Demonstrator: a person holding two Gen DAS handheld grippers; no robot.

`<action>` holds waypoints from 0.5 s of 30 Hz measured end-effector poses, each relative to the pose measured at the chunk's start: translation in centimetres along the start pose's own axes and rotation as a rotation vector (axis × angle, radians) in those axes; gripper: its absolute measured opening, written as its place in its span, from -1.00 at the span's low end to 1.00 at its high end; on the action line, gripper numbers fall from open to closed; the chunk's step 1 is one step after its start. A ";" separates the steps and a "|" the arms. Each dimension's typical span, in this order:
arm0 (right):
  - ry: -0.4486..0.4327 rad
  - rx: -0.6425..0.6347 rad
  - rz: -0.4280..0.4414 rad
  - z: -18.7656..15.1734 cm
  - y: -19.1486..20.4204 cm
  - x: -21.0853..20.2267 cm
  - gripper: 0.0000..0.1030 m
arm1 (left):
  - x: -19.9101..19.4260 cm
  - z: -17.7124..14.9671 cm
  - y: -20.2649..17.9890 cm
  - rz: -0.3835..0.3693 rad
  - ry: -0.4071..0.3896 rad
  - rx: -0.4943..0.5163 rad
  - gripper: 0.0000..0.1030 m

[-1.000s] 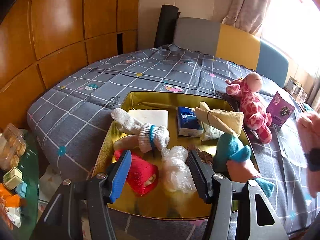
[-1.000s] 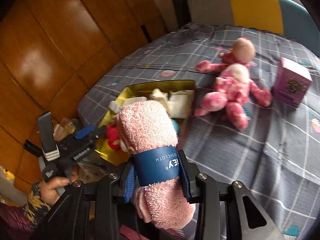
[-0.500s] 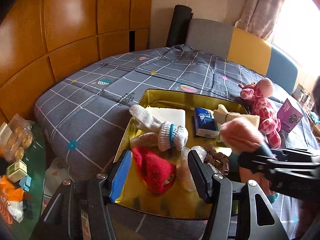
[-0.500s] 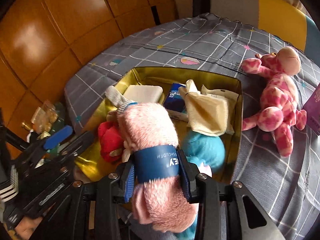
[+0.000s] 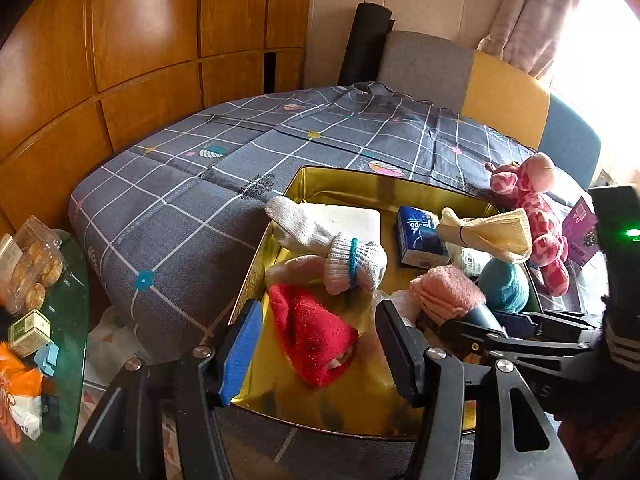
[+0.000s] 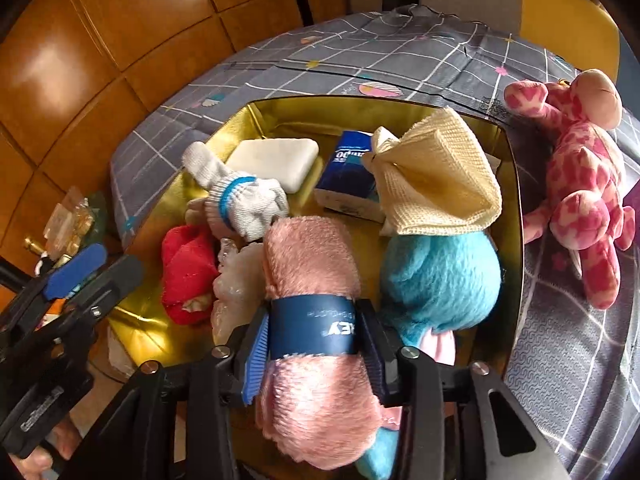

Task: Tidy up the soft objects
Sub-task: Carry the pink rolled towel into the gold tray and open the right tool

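Bed: my grey checked bedspread (image 5: 168, 216) fills the middle of both views; a wooden panelled wall (image 5: 120, 40) closes in the far left side, and a headboard in grey, yellow and blue (image 5: 504, 92) closes the far end.
Gold tray: the gold tray (image 6: 514, 184) sits on the bed near its front edge; its upright walls box in the load, and the only bare floor I see is the front left corner.
Open room: the bedspread left of and beyond the tray lies bare; to the right the pink spotted plush (image 6: 580, 184) lies just outside the tray wall, with a purple box (image 5: 580, 232) beside it.
Side bench: a glass-topped bench (image 5: 76, 320) with snack packs stands low at the left, off the bed.
Right claw: my right claw (image 6: 314, 330) tilts steeply down over the tray's front middle, its jaws opening, the pads still against the blue band of the pink rolled towel (image 6: 308, 264).
Left claw: my left claw (image 5: 320, 344) hangs spread and empty over the tray's front edge, above the red sock (image 5: 312, 332).
Towel: fluffy, pink, rolled, lying between a clear plastic wad (image 6: 240, 276) and the teal plush (image 6: 444, 276).
Tray load: white glove bundle (image 6: 240, 200), white block (image 6: 272, 160), blue tissue pack (image 6: 344, 176), cream cloth (image 6: 436, 184).
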State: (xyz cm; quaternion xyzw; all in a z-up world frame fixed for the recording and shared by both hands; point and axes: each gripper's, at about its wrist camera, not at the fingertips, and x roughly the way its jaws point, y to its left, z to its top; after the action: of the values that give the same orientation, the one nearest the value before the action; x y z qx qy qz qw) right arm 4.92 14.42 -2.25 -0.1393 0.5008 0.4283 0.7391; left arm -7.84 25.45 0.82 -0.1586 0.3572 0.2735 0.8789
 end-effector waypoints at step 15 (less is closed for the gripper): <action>-0.048 -0.075 -0.026 -1.6 0.9 -1.6 -0.28 | 0.0 0.0 -0.1 0.001 -0.003 0.000 0.16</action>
State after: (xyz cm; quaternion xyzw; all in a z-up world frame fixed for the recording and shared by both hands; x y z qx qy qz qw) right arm 3.04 13.12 -1.41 -0.1633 0.4646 0.4405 0.7506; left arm -7.77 25.34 0.87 -0.1578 0.3559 0.2741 0.8794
